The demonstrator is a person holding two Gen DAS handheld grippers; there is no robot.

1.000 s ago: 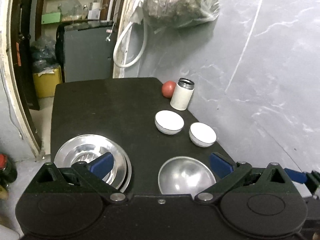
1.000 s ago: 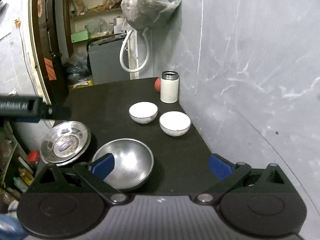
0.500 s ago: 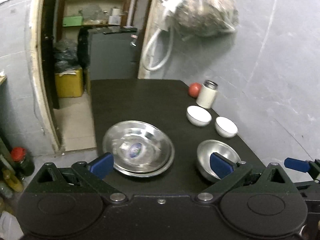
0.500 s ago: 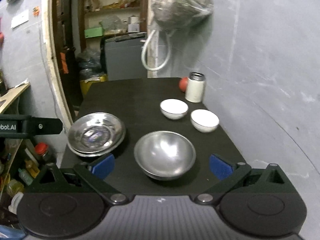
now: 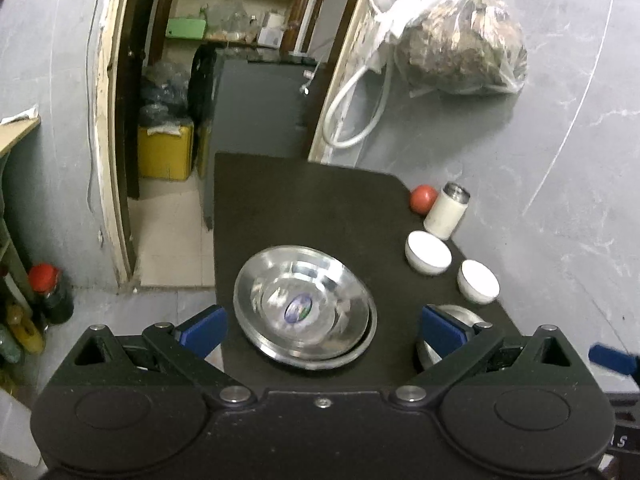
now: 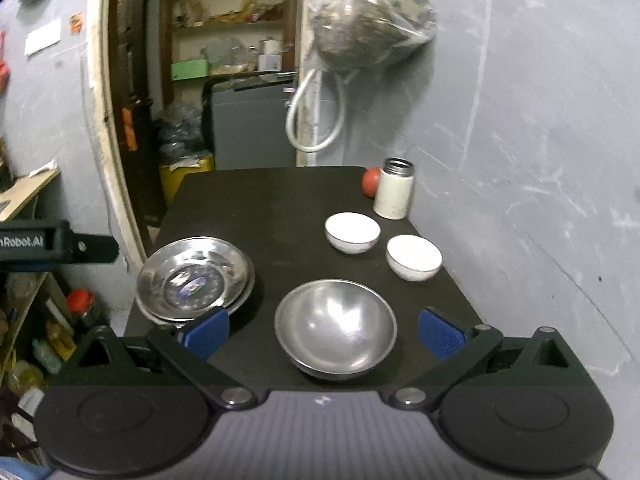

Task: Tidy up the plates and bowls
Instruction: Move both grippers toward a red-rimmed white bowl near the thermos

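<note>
On a black table [image 6: 264, 208], stacked steel plates [image 5: 304, 306] sit at the left edge. The right view shows the whole steel bowl [image 6: 335, 328]; the left view shows only its sliver. Two white bowls [image 6: 352, 232] stand near a flask [image 6: 394, 194]. Left gripper [image 5: 323, 326] and right gripper [image 6: 324, 334] hover, jaws spread, empty.

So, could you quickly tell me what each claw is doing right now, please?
Left claw: open, holding nothing, above the stacked steel plates.
Right claw: open, holding nothing, above the steel bowl.
</note>
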